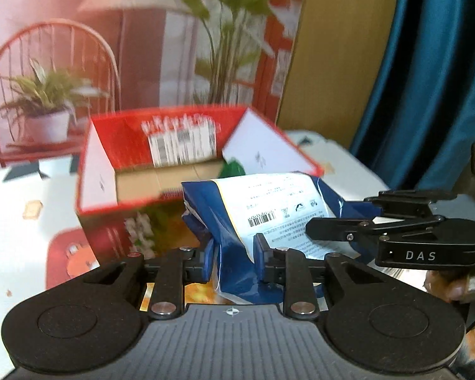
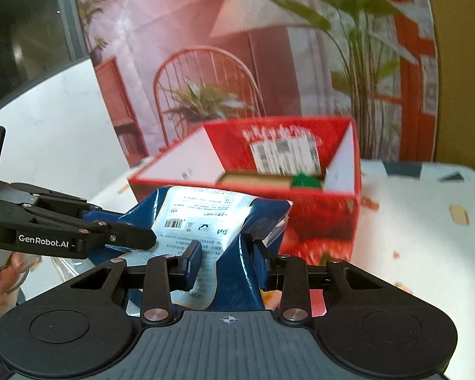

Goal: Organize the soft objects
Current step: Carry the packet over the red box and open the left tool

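Blue-and-white soft packet (image 1: 256, 218), pinched at one end by my left gripper (image 1: 234, 259) and at the other by my right gripper (image 2: 228, 262), held clear of the table before the open red box (image 1: 161, 158); transfer step, next: carry over the rim and release.

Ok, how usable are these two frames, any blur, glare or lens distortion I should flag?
Left wrist view: motion blur smears the red box label; the blue pouch print stays fairly sharp; fisheye bends the curtain. Right wrist view: box equally blurred, glare whitens the pouch top, and the tablecloth is washed out.
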`<state>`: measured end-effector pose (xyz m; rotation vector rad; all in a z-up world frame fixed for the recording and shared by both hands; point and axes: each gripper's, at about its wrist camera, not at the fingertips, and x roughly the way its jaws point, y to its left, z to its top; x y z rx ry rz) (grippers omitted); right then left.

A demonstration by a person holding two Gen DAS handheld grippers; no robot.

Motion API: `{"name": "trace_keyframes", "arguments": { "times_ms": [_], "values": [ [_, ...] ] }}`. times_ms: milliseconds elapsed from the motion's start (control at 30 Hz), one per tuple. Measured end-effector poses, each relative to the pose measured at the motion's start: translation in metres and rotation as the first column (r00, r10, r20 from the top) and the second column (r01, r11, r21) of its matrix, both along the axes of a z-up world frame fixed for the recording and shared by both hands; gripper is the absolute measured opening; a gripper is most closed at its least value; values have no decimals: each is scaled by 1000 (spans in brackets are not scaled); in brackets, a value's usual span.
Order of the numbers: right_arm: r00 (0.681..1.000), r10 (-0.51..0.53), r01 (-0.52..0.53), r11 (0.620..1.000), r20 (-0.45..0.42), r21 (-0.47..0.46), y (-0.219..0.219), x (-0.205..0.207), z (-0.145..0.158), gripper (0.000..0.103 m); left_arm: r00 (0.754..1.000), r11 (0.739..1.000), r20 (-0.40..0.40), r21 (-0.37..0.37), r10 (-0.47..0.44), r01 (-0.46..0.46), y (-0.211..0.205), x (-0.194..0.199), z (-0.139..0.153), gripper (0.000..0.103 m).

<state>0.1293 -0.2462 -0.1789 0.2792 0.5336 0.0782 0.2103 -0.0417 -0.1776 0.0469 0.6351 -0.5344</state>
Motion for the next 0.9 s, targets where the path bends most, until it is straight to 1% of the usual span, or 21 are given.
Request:
{"name": "trace_keyframes", "arguments": {
  "times_ms": [133,267,433,567,667,900],
  "values": [
    [999,14,-13,1000,42,-13,3,10,26,32,998,998,52,-51,32,-29,9,1,20,27],
    [996,20,-18,999,81,-37,6,25,48,32,994,997,103,-72,45,-38,13,8,36,27],
    [994,36,-29,997,106,-68,7,53,64,32,991,994,116,-96,64,-53,16,28,45,27],
    [993,40,-32,997,112,-72,3,76,66,31,991,994,111,-93,75,-65,20,48,46,27],
    [994,40,-33,997,98,-76,-1,95,63,31,993,993,93,-90,79,-71,23,66,43,27],
    [998,26,-24,999,58,-40,-17,136,41,31,996,993,24,-85,85,-83,26,109,24,27]
  ]
}}
